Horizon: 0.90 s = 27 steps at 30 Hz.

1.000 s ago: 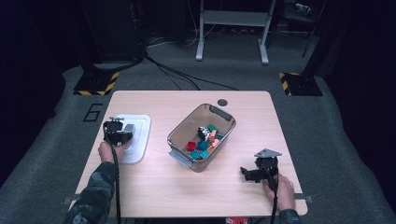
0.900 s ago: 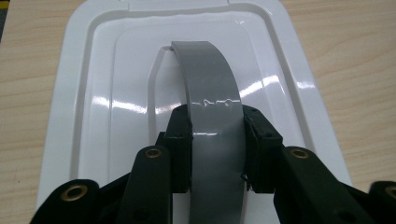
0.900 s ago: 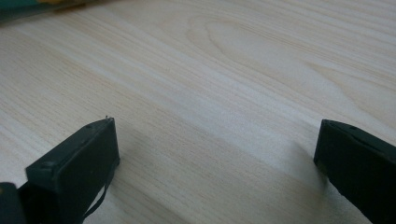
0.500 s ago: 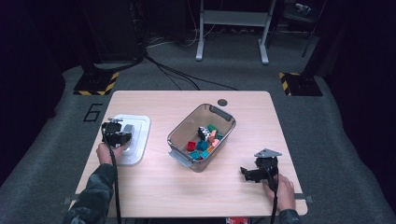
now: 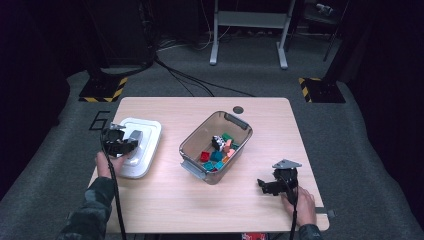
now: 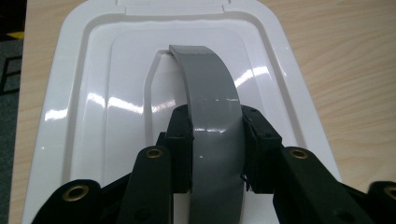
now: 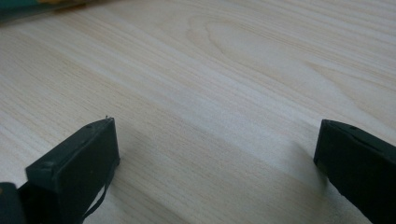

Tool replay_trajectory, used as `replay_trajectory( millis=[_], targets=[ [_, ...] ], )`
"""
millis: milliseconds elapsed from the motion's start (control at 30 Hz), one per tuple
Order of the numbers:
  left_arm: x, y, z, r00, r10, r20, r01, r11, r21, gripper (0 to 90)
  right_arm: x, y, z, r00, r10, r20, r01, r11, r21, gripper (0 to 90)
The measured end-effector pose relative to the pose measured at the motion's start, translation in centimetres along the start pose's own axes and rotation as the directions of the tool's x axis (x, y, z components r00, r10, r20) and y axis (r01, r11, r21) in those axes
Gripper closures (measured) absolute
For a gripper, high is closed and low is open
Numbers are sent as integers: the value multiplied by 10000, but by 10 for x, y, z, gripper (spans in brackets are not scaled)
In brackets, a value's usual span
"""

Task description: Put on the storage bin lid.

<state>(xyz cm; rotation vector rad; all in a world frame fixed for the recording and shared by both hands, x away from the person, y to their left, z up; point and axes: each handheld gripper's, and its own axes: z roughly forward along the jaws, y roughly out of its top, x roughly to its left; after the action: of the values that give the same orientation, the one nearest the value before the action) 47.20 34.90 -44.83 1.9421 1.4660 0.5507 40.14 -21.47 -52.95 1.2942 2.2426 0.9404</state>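
A large number 6 (image 5: 99, 121) showing on the floor beside the table (image 5: 165, 210), glossy white lid (image 6: 88, 116) lying at the table's left edge, left gripper (image 6: 216, 149) pinching its arched grey handle (image 6: 210, 107), right gripper (image 7: 215, 158) resting spread over bare wood.

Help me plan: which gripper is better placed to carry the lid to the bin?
Left. The left gripper is clamped on the lid's grey handle; the right gripper rests open on the table, nothing between its jaws.

One white lid (image 5: 142, 145), one clear bin (image 5: 216, 145), roughly eight small blocks (image 5: 218, 155) inside, two tongs.
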Motion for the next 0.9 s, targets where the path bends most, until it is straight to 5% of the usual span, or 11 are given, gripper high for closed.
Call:
replay_trajectory(
  millis=[567,900],
  targets=[
    [-15,37,-36,9967,677,448,-656,9967,-476,675,0,0,0,10000,3,-1,-3,10000,1,0],
    [-26,67,-56,9894,1255,737,-1216,9911,-547,676,0,0,0,10000,1,-2,-1,10000,0,0]
  ],
)
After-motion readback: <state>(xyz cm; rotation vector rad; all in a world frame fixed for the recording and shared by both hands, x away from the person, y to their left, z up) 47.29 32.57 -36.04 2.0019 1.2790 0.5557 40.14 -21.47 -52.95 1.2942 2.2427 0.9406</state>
